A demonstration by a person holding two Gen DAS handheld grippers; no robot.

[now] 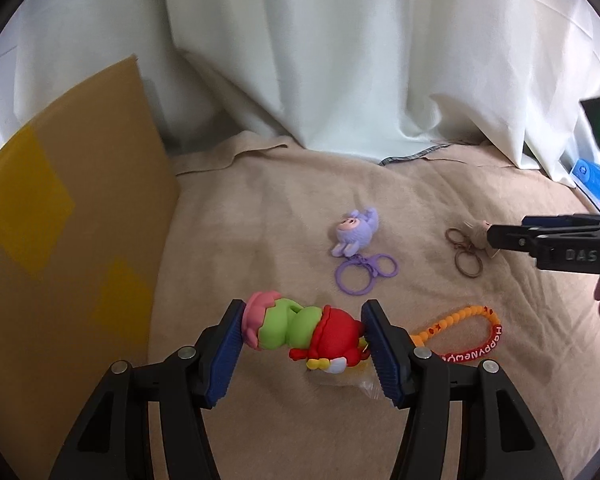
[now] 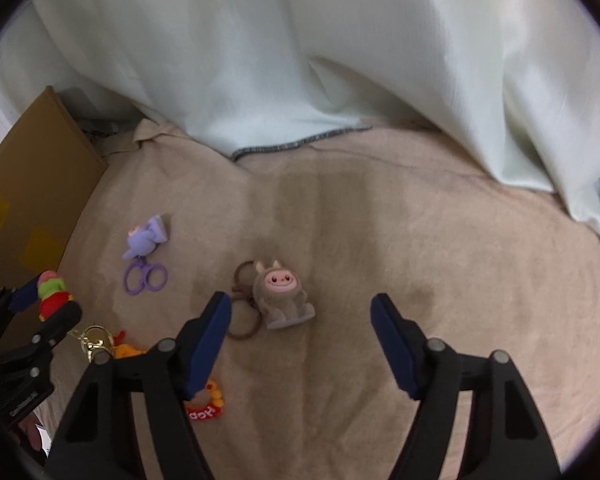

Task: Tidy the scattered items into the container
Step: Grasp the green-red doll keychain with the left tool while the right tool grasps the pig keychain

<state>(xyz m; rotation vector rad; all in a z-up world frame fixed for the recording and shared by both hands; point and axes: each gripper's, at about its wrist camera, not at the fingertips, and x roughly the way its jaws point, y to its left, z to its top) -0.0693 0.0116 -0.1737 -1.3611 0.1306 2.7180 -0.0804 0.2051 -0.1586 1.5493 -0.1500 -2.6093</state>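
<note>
We work over a beige fleece blanket [image 1: 284, 208] spread as the surface, with pale white curtains [image 1: 340, 48] hanging down onto its far edge. A brown cardboard box [image 1: 68, 216], patched with yellow tape, stands along the left side of the blanket; only its outer wall shows, so we cannot see inside it.

The scattered items are small keychain toys. The one we hold in our left gripper [image 1: 302, 336] is a rubbery figure keychain [image 1: 304, 330] with a pink cap, a bright green middle and a red lower part with yellow and white bits. Its orange beaded strap [image 1: 468, 328], ending in a red band lettered "Happy New", trails to the right on the blanket. The left jaws are closed to a moderate gap, one blue pad against the pink cap and the other against the red end, so the figure lies crosswise between them, near the box.

Further out lies a purple plush keychain [image 1: 354, 232] with purple rings [image 1: 364, 272]. Well to its right sits a brown plush keychain [image 2: 282, 294], pink-faced with small horns, its brown rings [image 2: 242, 304] beside it.

Our right gripper [image 2: 300, 320] hangs over this brown toy with its jaws spread wide, gripping nothing; the toy lies between the blue pads, nearer the left one, touching neither.
</note>
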